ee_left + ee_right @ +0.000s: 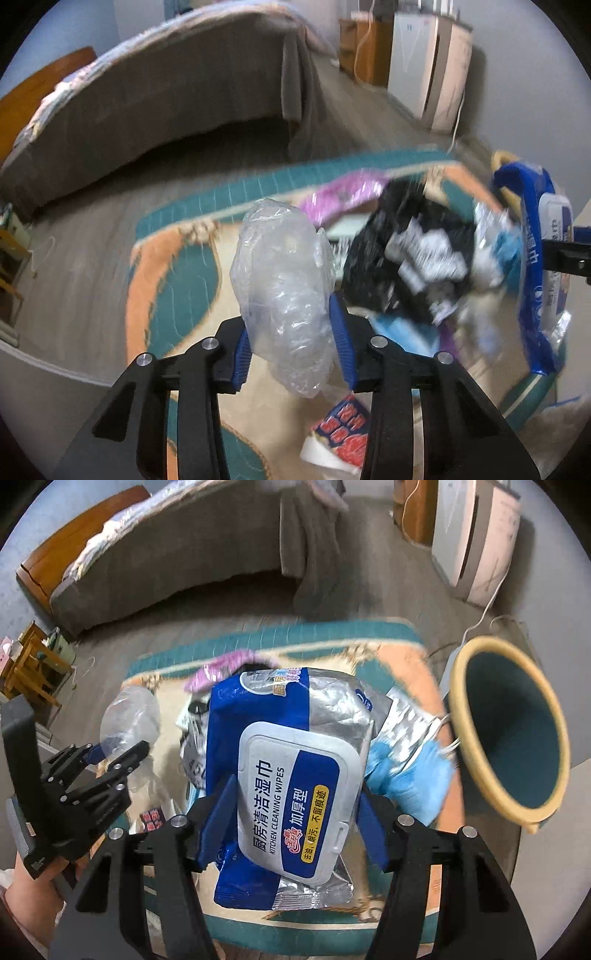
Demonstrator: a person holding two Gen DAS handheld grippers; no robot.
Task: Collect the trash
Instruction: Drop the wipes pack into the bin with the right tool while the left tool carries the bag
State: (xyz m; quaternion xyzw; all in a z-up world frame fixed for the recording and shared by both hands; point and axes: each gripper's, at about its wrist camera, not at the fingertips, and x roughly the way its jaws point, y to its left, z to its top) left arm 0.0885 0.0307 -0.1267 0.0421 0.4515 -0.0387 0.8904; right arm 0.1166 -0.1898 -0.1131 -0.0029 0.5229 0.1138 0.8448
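My left gripper [291,350] is shut on a crumpled clear plastic bag [284,291] and holds it above the rug; it also shows in the right wrist view [114,753] with the bag [129,716]. My right gripper [291,812] is shut on a blue kitchen wipes pack [291,786], also visible at the right of the left wrist view [535,266]. A teal bin with a tan rim [509,731] lies tilted to the right of the pack. Other trash lies on the rug: a black wrapper [406,258], a pink wrapper [343,192], a blue face mask [410,771], a red-printed packet [343,432].
A teal and orange rug [173,288] covers the floor. A bed with a grey cover [166,96] stands behind it. A white appliance [424,62] and wooden cabinet stand at the far right wall. A small wooden table [33,664] is at the left.
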